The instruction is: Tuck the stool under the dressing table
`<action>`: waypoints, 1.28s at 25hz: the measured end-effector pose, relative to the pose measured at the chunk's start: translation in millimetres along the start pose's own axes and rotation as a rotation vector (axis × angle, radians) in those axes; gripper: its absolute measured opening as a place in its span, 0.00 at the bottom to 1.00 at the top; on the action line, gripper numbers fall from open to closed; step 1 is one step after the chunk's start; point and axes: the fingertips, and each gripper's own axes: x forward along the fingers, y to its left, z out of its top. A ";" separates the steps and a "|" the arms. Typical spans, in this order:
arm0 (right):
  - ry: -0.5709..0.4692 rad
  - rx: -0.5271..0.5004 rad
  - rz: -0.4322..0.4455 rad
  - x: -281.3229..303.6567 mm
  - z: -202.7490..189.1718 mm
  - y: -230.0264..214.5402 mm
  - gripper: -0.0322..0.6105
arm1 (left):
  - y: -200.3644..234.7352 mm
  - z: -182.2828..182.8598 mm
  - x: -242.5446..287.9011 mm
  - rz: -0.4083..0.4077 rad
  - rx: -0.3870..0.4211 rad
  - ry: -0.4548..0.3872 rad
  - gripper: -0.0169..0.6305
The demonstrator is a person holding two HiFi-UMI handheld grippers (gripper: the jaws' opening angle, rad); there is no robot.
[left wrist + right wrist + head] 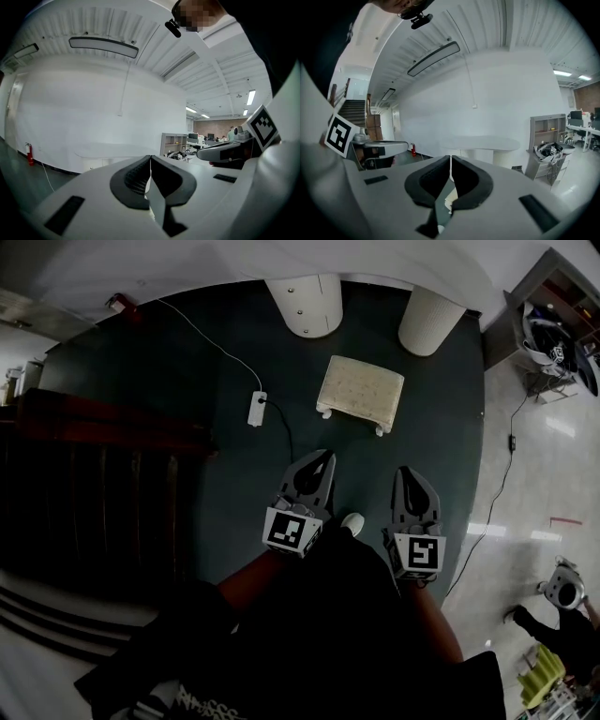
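Note:
A cream cushioned stool (361, 393) on short white legs stands on the dark carpet, in front of the white dressing table (234, 263) and between its two round pedestals (305, 304) (429, 320). My left gripper (323, 457) and right gripper (411, 472) hover side by side a short way in front of the stool, pointing toward it. Both are shut with nothing in them. The left gripper view has shut jaws (150, 158) and the pale tabletop (117, 151) beyond. The right gripper view has shut jaws (450, 158) facing the tabletop (480, 142).
A white power strip (257, 409) with its cable lies on the carpet left of the stool. A dark staircase (94, 484) fills the left. A grey shelf unit (553, 324) stands at the right on the shiny floor. A red fire extinguisher (119, 304) sits by the wall.

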 end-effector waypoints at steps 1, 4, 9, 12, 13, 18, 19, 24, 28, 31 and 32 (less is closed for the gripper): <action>0.011 -0.004 -0.003 11.1 0.7 -3.3 0.11 | 9.5 -1.3 7.3 0.003 -0.008 0.004 0.05; 0.043 -0.002 -0.019 42.4 3.9 -10.7 0.11 | 37.1 -4.2 30.2 -0.010 -0.019 0.022 0.05; 0.089 0.017 -0.046 102.8 2.4 -16.4 0.11 | 96.9 -6.1 72.5 -0.006 -0.047 0.039 0.05; 0.117 0.054 -0.082 134.4 -1.5 -23.9 0.11 | 132.9 -7.5 93.3 -0.004 -0.081 0.051 0.05; 0.118 0.051 -0.098 142.5 -2.3 -26.7 0.11 | 141.9 -8.2 99.6 -0.017 -0.079 0.055 0.05; 0.133 0.018 -0.166 178.1 -13.1 -45.3 0.11 | 177.5 -23.1 132.6 -0.074 -0.065 0.086 0.05; 0.146 0.019 -0.177 184.0 -19.8 -50.7 0.11 | 182.9 -27.6 138.9 -0.080 -0.061 0.088 0.05; 0.208 0.016 -0.200 211.9 -59.7 -69.5 0.11 | 206.5 -59.4 160.8 -0.077 -0.069 0.123 0.05; 0.255 0.085 -0.190 237.6 -102.2 -81.1 0.11 | 226.1 -91.7 183.3 -0.039 -0.034 0.150 0.05; 0.255 0.096 -0.182 262.2 -133.6 -95.8 0.11 | 233.8 -119.6 206.9 -0.041 -0.029 0.167 0.05; 0.254 0.088 -0.174 271.2 -144.9 -99.5 0.11 | 235.9 -129.7 214.9 -0.039 -0.034 0.169 0.05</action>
